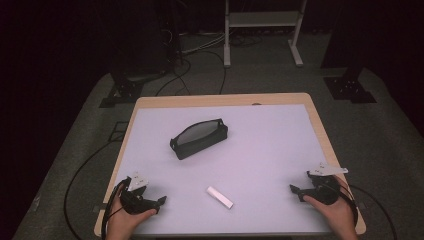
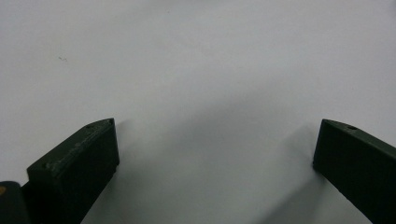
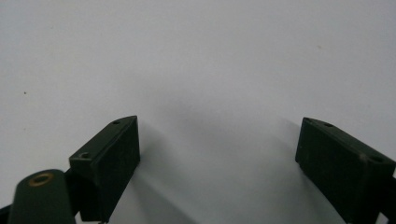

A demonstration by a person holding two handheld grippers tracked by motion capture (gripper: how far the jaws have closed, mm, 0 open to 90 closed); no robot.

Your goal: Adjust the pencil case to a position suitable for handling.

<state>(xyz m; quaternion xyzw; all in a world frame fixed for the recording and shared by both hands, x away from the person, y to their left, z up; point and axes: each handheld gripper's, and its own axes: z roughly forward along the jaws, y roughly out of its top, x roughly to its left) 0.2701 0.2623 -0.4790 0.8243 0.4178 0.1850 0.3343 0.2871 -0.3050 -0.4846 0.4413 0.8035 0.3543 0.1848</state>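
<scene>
A black zip pouch (image 1: 199,138) lies slanted on the white table top (image 1: 265,145), a little left of the middle. Nearer the front edge lies a small white bar (image 1: 220,197), also slanted. My left gripper (image 1: 161,202) rests at the front left corner, held by a hand, its tips pointing right toward the bar. My right gripper (image 1: 296,192) rests at the front right, tips pointing left. In the left gripper view my left gripper (image 2: 215,135) has its jaws wide apart over bare white surface. In the right gripper view my right gripper (image 3: 219,133) stands just as wide with nothing between.
The table has a wooden rim (image 1: 320,125) and stands on grey carpet. Behind it are cables (image 1: 200,65), black stand bases (image 1: 125,92) and a white frame (image 1: 262,30). Cables (image 1: 85,170) trail off both front corners.
</scene>
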